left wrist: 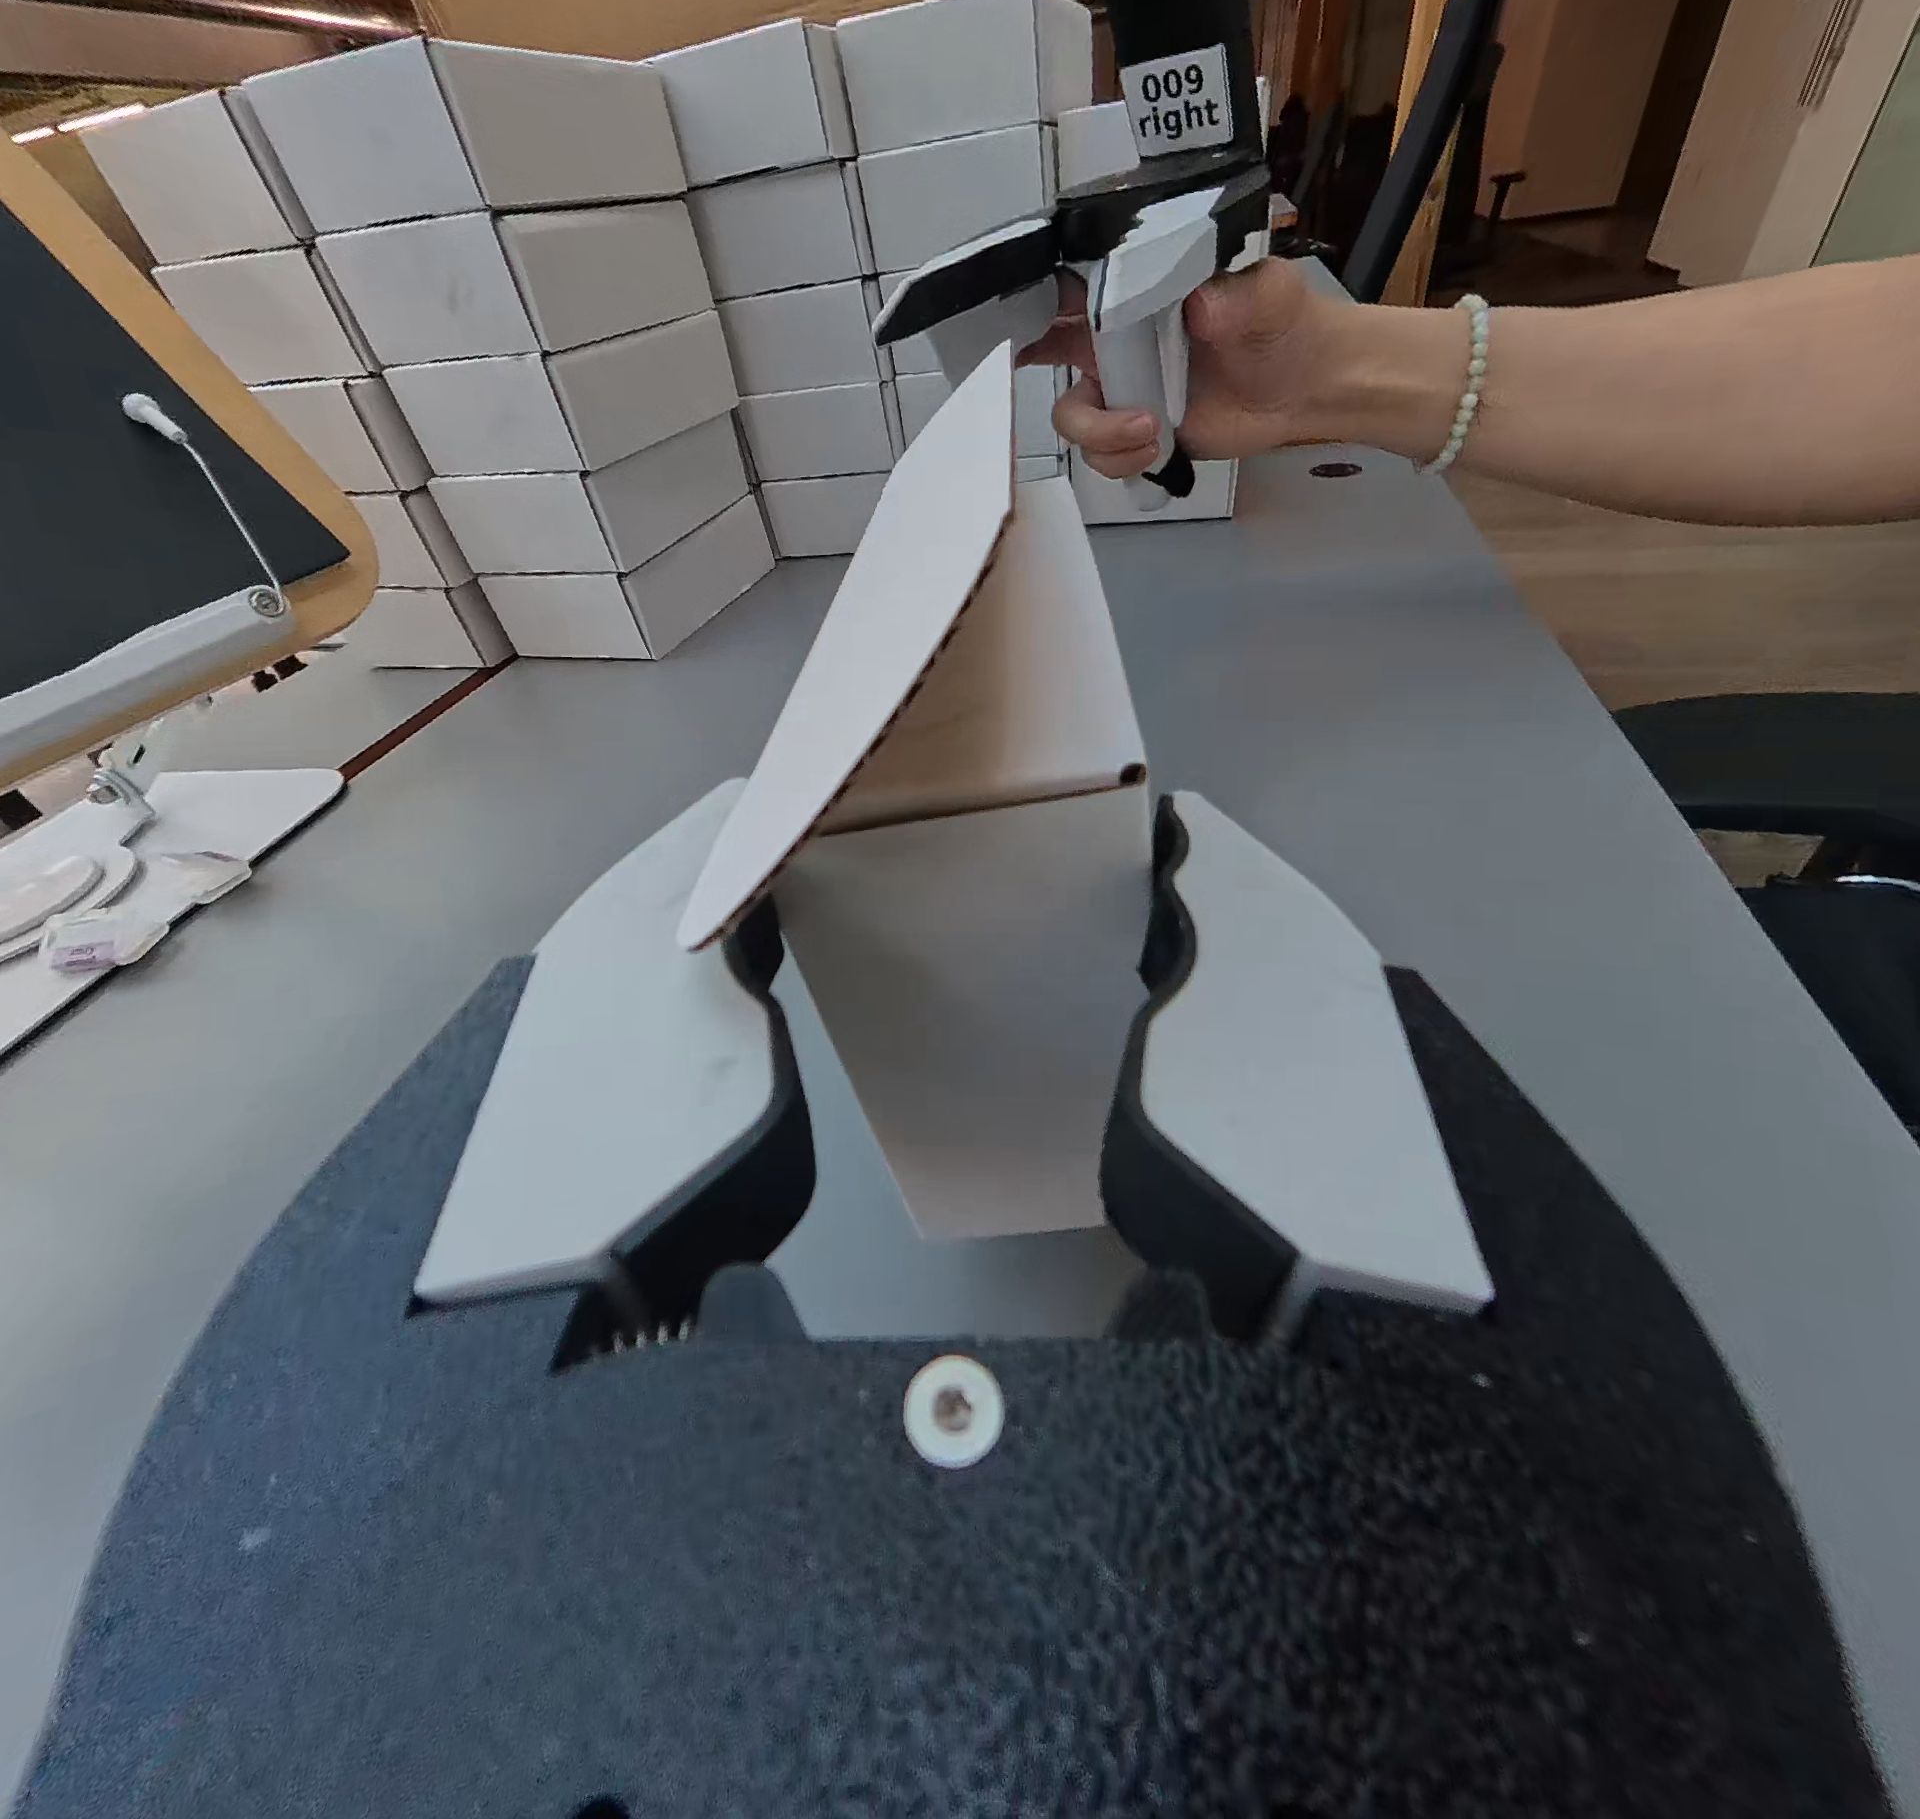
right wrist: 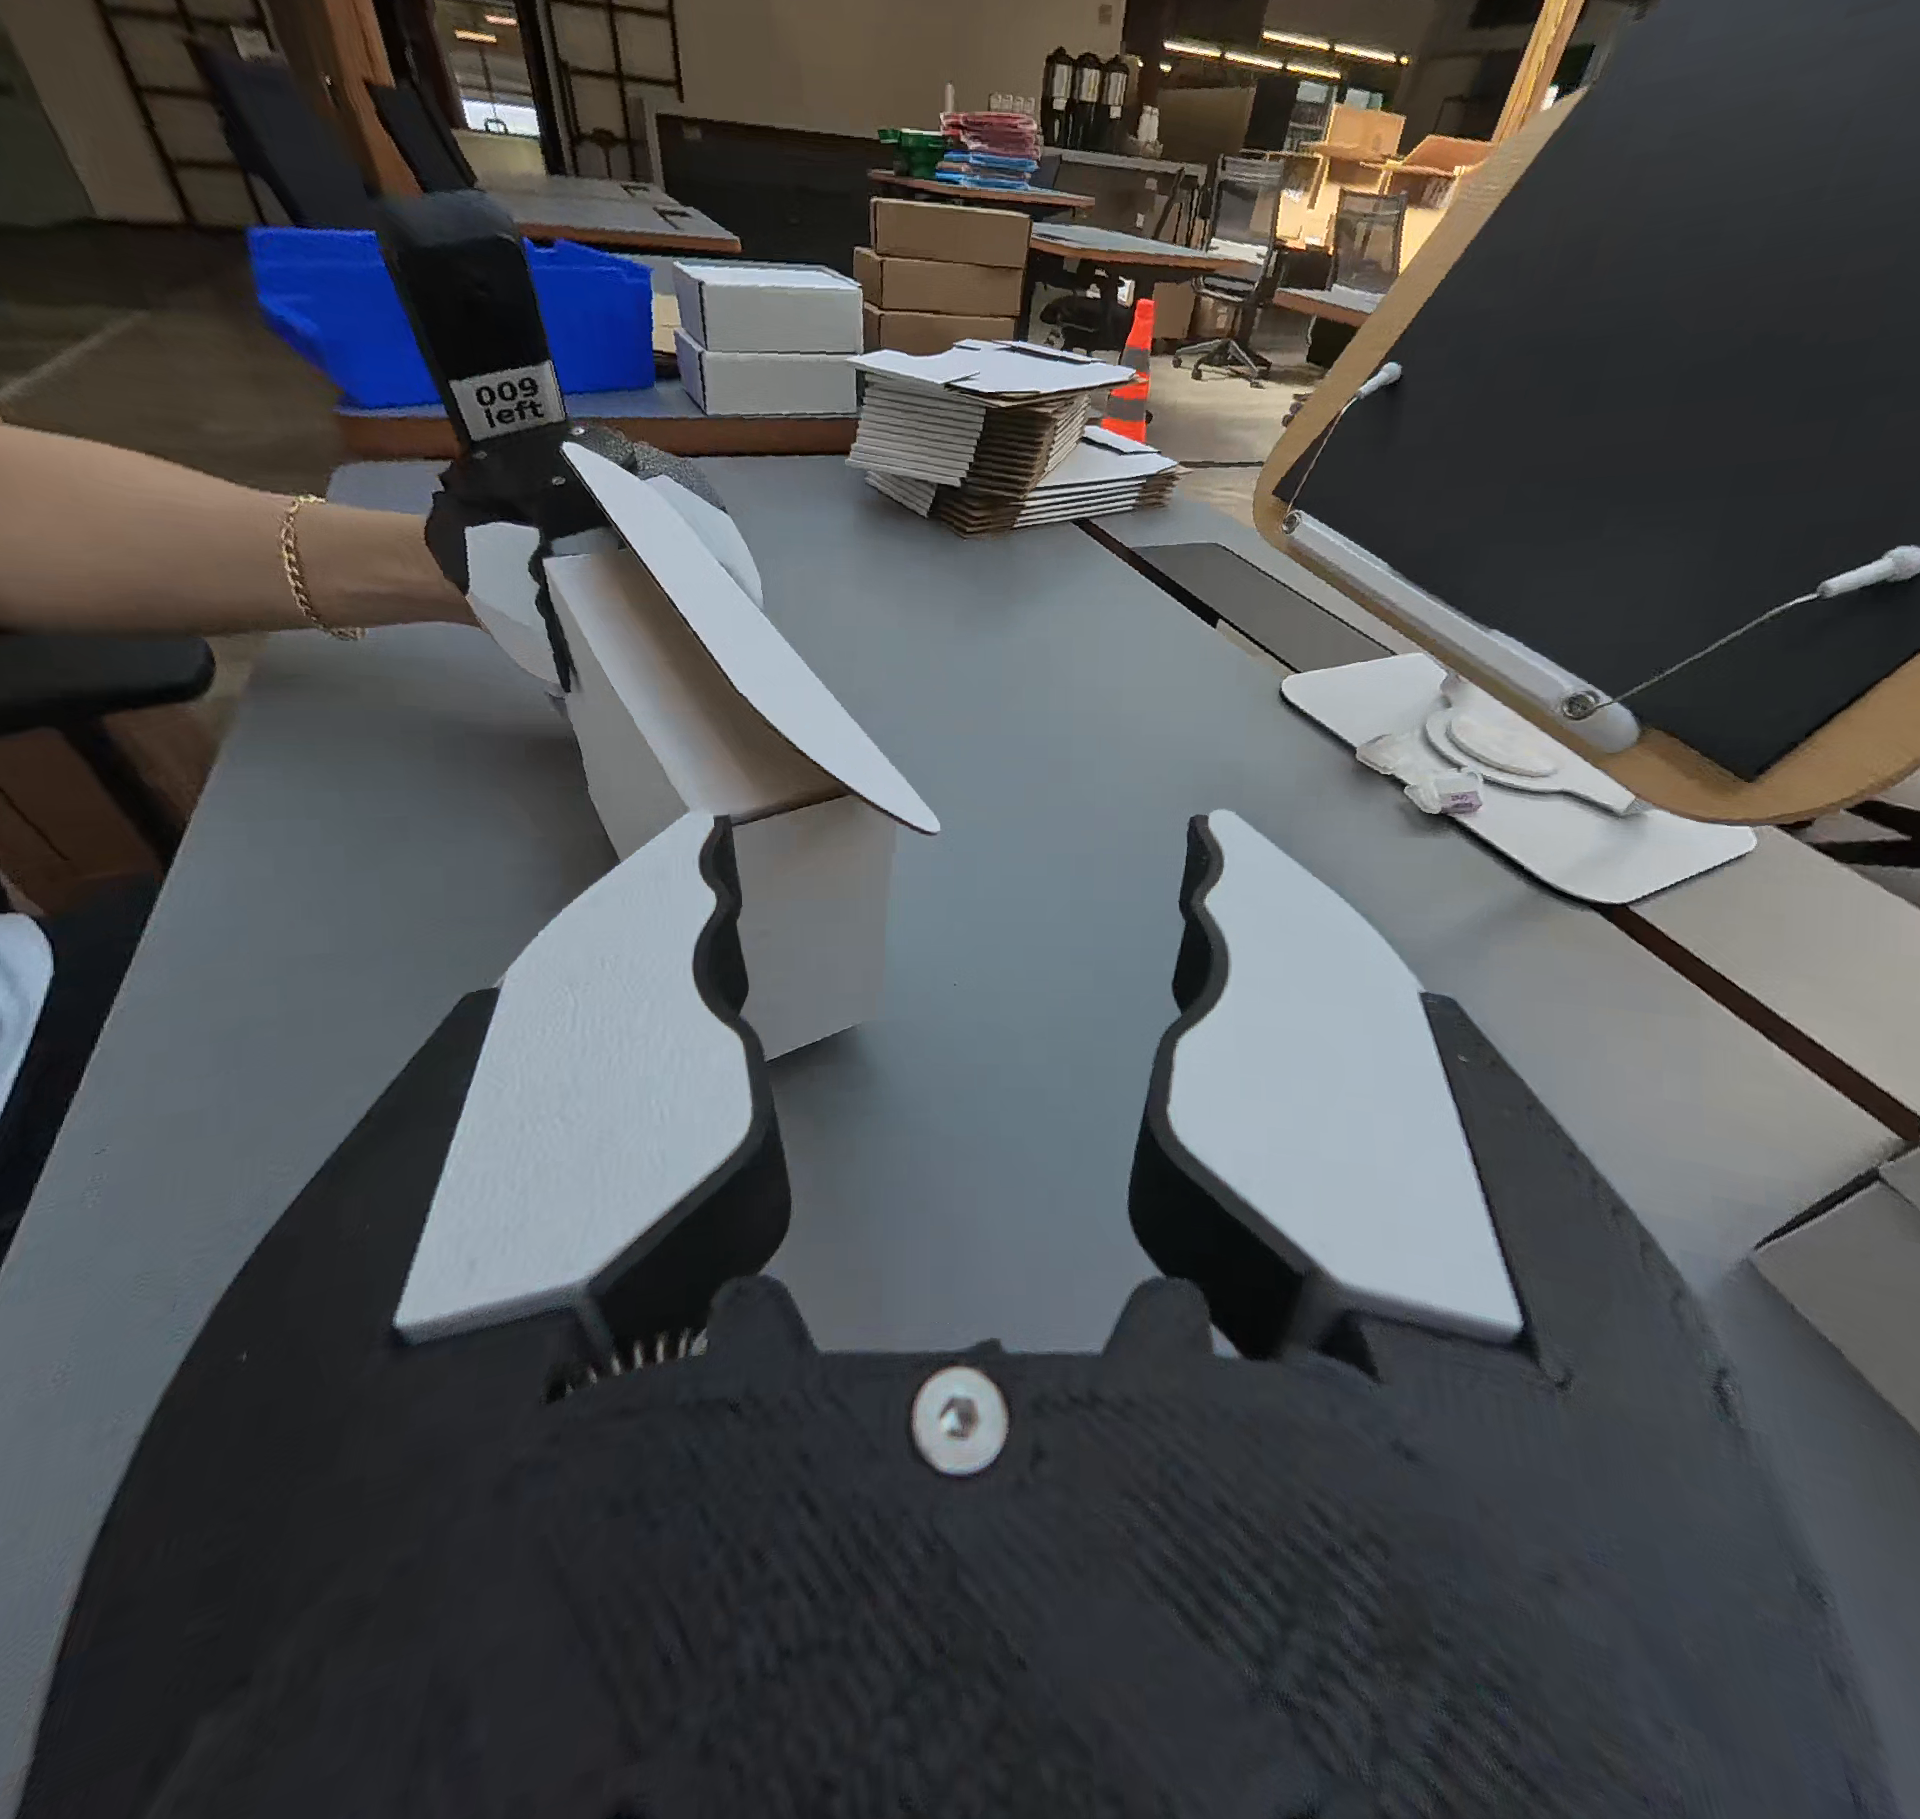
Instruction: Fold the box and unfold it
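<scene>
- A white box [left wrist: 966, 959] stands on the grey worktop [left wrist: 1351, 730]. Its lid flap [left wrist: 873, 647] sticks up at a slant, and the inside of the box is brown.
- The left gripper [left wrist: 961, 865] has the near end of the box between its two fingers. The jaws are spread wide, one on each side of the box. I cannot tell if they press on it.
- The right gripper [right wrist: 961, 834] is at the far end of the box. Its jaws are wide apart and hold nothing. In the right wrist view only bare worktop lies between them, and the box sits just to their left.
- A hand [left wrist: 1226, 367] with a bead bracelet holds the right gripper by its handle.
- Many shut white boxes [left wrist: 499, 335] are piled up like a wall at the far left of the worktop.
- A pile of flat boxes [right wrist: 997, 450] lies at the far end in the right wrist view.
- A black board with a wood rim [right wrist: 1621, 419] stands on a white stand at the side.
</scene>
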`<state>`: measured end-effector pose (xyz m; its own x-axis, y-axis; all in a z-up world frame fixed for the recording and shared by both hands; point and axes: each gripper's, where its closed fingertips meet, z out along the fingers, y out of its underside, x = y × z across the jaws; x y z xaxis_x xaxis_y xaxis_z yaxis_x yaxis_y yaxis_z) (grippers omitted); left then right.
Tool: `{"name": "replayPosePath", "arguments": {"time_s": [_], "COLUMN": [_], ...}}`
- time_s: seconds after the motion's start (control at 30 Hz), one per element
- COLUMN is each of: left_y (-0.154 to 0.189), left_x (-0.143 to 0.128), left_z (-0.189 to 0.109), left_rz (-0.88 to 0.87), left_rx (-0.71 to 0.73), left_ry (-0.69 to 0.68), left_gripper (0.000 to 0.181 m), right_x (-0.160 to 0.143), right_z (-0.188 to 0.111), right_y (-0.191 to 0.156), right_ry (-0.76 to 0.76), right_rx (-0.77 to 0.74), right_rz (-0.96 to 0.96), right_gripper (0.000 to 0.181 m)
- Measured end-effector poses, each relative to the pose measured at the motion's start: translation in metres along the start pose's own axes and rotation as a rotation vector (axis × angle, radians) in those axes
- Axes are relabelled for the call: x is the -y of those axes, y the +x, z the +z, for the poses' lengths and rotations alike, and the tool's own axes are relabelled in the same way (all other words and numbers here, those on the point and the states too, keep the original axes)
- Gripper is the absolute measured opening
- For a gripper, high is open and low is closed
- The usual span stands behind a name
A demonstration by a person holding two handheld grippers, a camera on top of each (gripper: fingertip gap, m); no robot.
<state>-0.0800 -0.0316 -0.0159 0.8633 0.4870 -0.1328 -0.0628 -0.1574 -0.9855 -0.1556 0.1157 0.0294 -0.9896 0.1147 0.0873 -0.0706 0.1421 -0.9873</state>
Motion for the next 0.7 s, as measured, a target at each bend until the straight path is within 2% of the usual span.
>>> {"name": "replayPosePath", "arguments": {"time_s": [0.17, 0.23, 0.33, 0.57, 0.7], "left_y": [0.012, 0.013, 0.015, 0.014, 0.014], "left_x": [-0.019, -0.024, -0.029, -0.031, -0.031], "left_z": [0.005, 0.005, 0.004, 0.004, 0.004], "left_rz": [0.074, 0.078, 0.066, 0.025, 0.024], "left_rx": [-0.052, -0.069, -0.11, -0.119, -0.118], "left_ry": [-0.062, -0.085, -0.144, -0.178, -0.177], "left_gripper": [0.068, 0.068, 0.068, 0.068, 0.068], "right_x": [-0.014, -0.025, -0.029, -0.019, -0.016], "right_z": [0.014, 0.019, 0.024, 0.024, 0.025], "right_y": [-0.027, -0.031, -0.035, -0.05, -0.047], "right_ry": [-0.087, -0.145, -0.156, -0.116, -0.123], "right_rx": [0.123, 0.138, 0.142, 0.215, 0.194], "right_rz": [-0.14, -0.212, -0.311, -0.357, -0.334], "right_gripper": [0.066, 0.055, 0.038, 0.012, 0.004]}}
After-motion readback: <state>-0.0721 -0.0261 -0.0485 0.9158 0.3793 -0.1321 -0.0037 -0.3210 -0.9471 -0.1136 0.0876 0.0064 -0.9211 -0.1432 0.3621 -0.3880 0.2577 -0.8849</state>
